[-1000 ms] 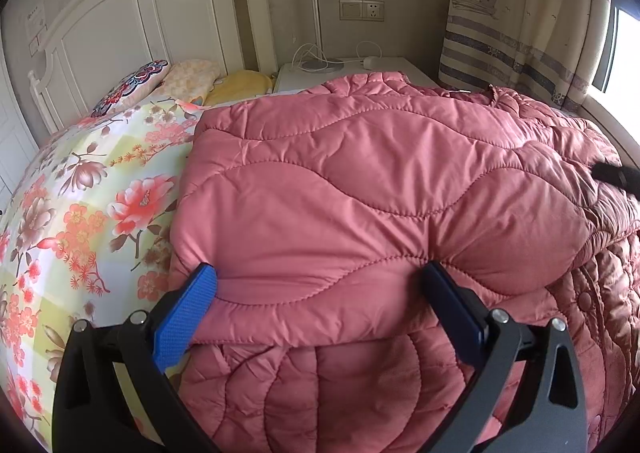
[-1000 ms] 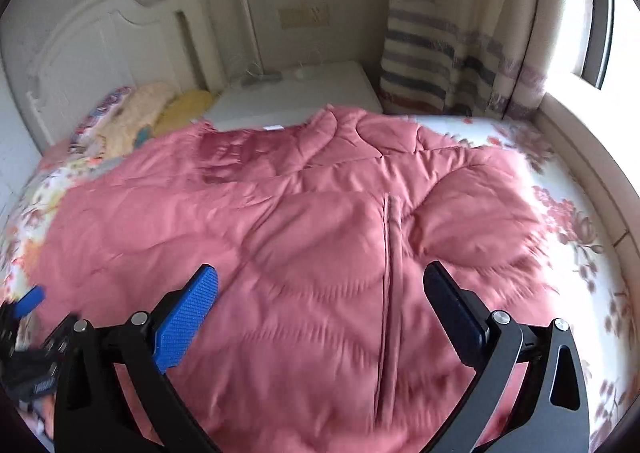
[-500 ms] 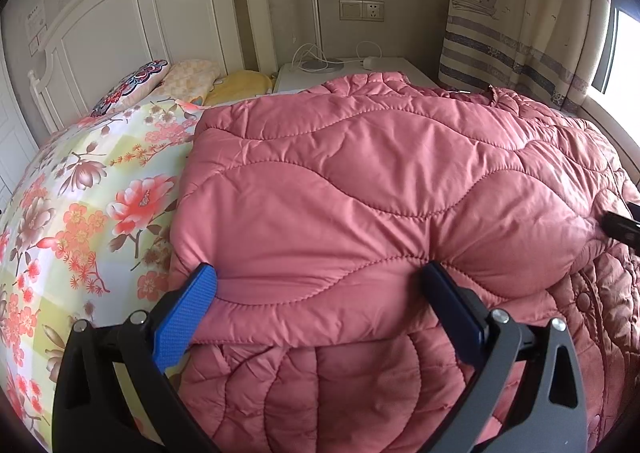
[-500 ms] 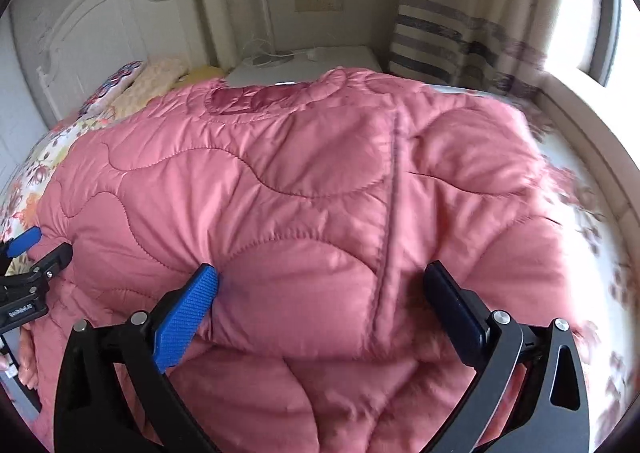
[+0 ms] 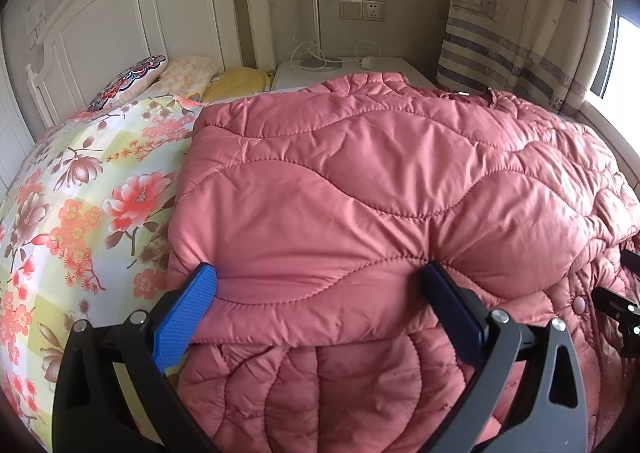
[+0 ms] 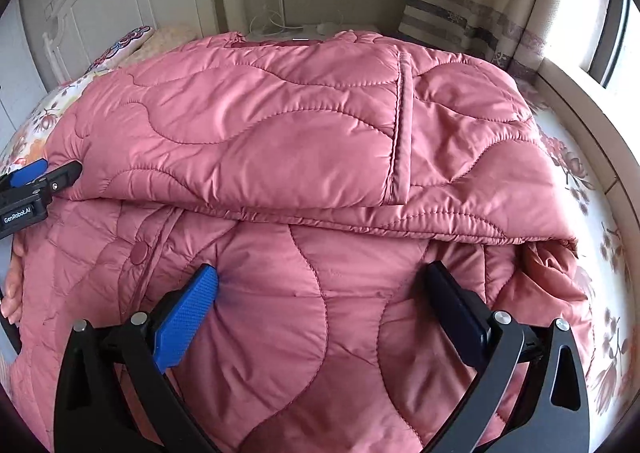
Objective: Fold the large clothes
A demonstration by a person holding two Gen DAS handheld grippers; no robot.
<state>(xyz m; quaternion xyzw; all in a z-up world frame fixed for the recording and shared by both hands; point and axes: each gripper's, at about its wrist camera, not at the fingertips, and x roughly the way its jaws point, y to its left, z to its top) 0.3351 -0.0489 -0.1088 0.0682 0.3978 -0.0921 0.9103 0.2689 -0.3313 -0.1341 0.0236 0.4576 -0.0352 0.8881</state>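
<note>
A large pink quilted jacket (image 5: 360, 193) lies folded over on itself on the bed, its upper layer ending in an edge across the near part; it also shows in the right wrist view (image 6: 280, 125). My left gripper (image 5: 320, 289) is open, its fingers pressed against that folded edge at the jacket's left side. My right gripper (image 6: 320, 289) is open and empty, its fingers resting on the lower layer just below the folded edge. The left gripper shows at the left edge of the right wrist view (image 6: 36, 181).
The bed has a floral sheet (image 5: 80, 213) and pillows (image 5: 180, 73) by a white headboard (image 5: 140, 13). A white nightstand (image 5: 352, 69) with a lamp pole and cables stands behind. A striped curtain (image 5: 520, 33) and window sill lie to the right.
My right gripper has come down and back toward me over the jacket, from above it to resting on the lower layer below the folded edge. My left gripper has stayed put.
</note>
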